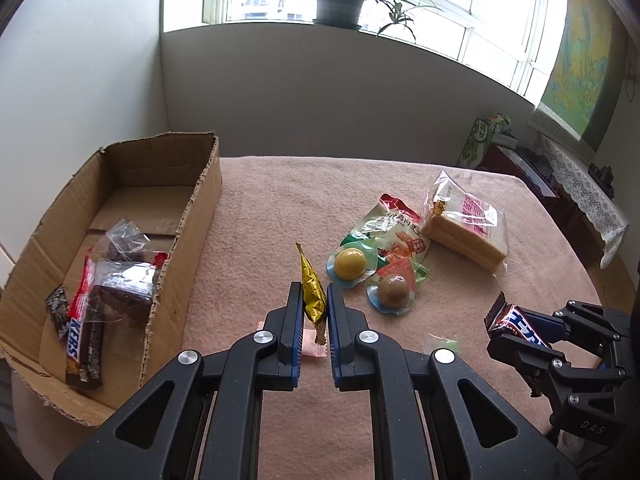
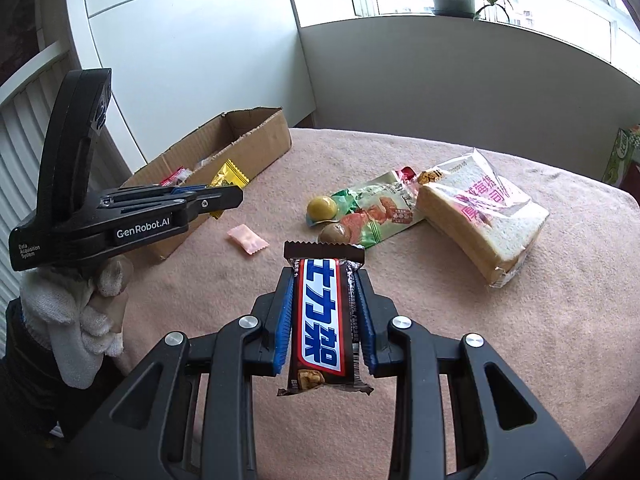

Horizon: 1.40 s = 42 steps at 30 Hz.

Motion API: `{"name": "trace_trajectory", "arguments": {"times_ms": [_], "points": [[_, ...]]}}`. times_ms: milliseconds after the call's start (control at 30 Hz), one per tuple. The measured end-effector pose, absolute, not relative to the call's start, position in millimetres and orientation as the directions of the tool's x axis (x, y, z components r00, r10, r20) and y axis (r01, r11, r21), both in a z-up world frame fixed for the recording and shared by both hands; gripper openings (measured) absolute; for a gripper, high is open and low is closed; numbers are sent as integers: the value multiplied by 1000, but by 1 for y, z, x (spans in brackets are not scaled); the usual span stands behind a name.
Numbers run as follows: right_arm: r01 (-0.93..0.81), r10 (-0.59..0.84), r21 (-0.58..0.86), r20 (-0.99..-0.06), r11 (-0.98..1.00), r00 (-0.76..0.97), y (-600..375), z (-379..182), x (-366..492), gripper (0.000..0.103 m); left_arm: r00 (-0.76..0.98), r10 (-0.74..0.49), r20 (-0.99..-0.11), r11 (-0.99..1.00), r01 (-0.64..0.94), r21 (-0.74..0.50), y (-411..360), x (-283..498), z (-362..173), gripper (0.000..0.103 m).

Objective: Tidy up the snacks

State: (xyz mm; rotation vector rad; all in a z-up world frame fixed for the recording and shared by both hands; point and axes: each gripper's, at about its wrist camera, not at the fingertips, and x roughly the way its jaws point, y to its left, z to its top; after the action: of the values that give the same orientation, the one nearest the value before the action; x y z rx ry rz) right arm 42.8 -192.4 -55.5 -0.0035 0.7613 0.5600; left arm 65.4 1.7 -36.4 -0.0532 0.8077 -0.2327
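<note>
My left gripper (image 1: 314, 296) is shut on a gold candy packet (image 1: 312, 292), held above the pink tablecloth just right of the cardboard box (image 1: 200, 216); it also shows in the right wrist view (image 2: 230, 196) with the packet (image 2: 229, 176). My right gripper (image 2: 323, 280) is shut on a Snickers bar (image 2: 322, 320), also visible in the left wrist view (image 1: 516, 326). The box holds another Snickers bar (image 1: 78, 336) and wrapped brownies (image 1: 120, 292). On the cloth lie a bread pack (image 1: 468, 224), a green snack bag (image 1: 394, 228), two jelly cups (image 1: 352, 264) and a pink candy (image 2: 247, 239).
A small green candy (image 1: 442, 345) lies on the cloth near my right gripper. A potted plant (image 1: 340, 0) stands on the windowsill. A green tissue box (image 1: 480, 140) sits on a side cabinet beyond the table's far right edge.
</note>
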Motion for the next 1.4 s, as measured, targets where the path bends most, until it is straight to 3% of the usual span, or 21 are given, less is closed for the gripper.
{"name": "trace_trajectory", "arguments": {"times_ms": [533, 933, 1400], "points": [[-539, 548, 225, -612, 812, 571, -111, -20, 81, 29, 745, -182, -642, 982, 103, -159, 59, 42, -16, 10], [-573, 553, 204, -635, 794, 540, -43, -25, 117, 29, 761, -115, -638, 981, -14, -194, 124, 39, -23, 10], [-589, 572, 224, -640, 777, 512, 4, -27, 139, 30, 755, -81, -650, 980, -60, -191, 150, 42, -32, 10]]}}
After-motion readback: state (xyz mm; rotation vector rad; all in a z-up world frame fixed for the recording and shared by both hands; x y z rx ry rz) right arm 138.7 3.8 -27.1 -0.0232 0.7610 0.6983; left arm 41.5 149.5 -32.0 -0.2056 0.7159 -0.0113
